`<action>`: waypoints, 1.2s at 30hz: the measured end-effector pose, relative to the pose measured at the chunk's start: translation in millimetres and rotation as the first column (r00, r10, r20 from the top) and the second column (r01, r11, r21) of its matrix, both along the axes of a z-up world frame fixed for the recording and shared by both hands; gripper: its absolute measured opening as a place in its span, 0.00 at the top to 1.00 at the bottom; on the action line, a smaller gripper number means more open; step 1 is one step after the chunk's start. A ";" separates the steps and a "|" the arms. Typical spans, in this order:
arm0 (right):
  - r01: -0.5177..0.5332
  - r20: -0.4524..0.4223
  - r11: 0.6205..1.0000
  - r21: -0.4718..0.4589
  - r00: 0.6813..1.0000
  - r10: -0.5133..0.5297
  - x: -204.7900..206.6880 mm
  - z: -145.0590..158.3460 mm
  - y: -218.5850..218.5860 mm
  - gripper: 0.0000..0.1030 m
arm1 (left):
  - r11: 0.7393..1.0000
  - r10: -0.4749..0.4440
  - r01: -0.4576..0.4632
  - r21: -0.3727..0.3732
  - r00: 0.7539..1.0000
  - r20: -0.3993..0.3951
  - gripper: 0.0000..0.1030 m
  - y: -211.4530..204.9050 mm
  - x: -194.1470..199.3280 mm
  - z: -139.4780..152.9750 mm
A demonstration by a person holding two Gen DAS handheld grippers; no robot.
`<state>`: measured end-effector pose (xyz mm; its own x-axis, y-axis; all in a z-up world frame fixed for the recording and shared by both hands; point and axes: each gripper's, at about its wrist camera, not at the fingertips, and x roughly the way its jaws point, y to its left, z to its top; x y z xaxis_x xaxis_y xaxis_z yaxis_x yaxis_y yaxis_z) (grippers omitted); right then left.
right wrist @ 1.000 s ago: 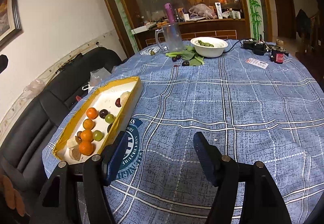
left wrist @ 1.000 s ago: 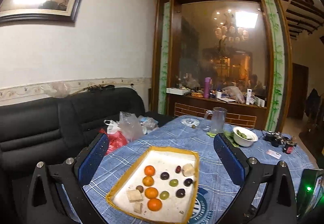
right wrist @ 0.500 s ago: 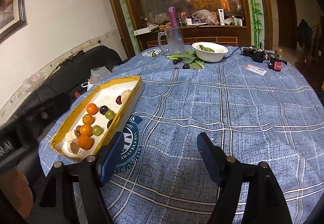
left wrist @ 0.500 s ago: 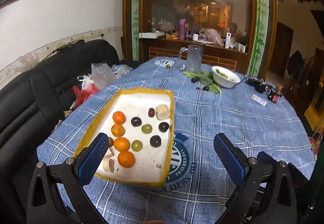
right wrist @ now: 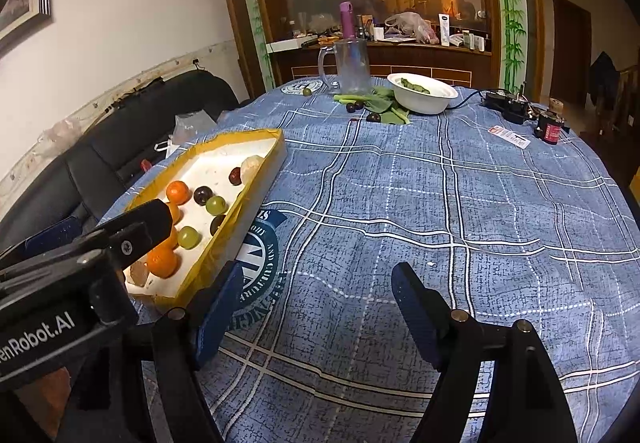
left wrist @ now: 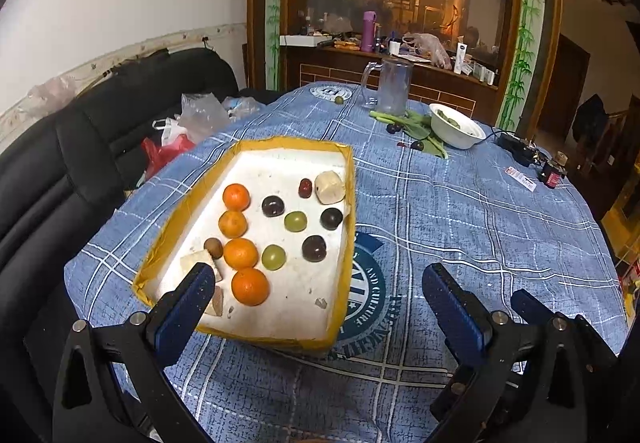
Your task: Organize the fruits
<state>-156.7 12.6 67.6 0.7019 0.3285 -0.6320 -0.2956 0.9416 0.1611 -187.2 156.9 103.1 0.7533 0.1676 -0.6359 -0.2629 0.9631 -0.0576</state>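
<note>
I am holding my left tool (left wrist: pixel 316 295) over the near end of the yellow-rimmed tray (left wrist: pixel 349 243), its blue pads standing wide apart and gripping nothing. The tray is sitting on the blue checked cloth of the table (left wrist: pixel 480 227), out at about eleven o'clock from my right tool (right wrist: pixel 316 303), which is hanging released over bare cloth with nothing between its pads. Inside the tray, four oranges (left wrist: pixel 240 253) are lying in a line running toward twelve o'clock along the left side, two green grapes (left wrist: pixel 274 257) are lying beside them at their three o'clock, and three dark plums (left wrist: pixel 314 248) are sitting further right (one small red fruit (left wrist: pixel 305 188) is lying just beyond them, next to a pale chunk (left wrist: pixel 329 187)). A small brown fruit (left wrist: pixel 213 247) is touching a pale block at the oranges' nine o'clock. Far off at twelve o'clock, a glass pitcher (left wrist: pixel 390 87), a white bowl (left wrist: pixel 456 127) and some green leaves (left wrist: pixel 416 125) with loose dark plums near them are sitting on the cloth. From the right wrist view, the left tool's black frame is covering part of the tray's near corner.
</note>
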 end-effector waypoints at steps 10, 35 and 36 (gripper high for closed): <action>-0.021 -0.025 0.999 -0.025 0.999 0.020 2.7 -7.3 13.0 0.21 | 1.000 0.019 -0.019 -0.022 1.000 -0.015 0.00 12.5 2.2 -6.7; -0.037 -0.041 0.998 -0.043 0.999 0.035 3.6 -11.9 21.2 0.21 | 0.999 0.006 -0.008 -0.036 0.999 -0.053 0.00 9.2 4.5 -16.4; -0.037 -0.042 0.998 -0.046 0.998 0.035 3.8 -12.3 21.8 0.21 | 0.999 0.004 -0.006 -0.039 0.998 -0.056 0.00 9.1 4.7 -17.3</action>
<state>-152.9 34.4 55.3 0.6630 0.3226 -0.6755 -0.3234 0.9372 0.1302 -182.5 166.0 85.8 0.7155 0.1452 -0.6834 -0.2714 0.9591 -0.0804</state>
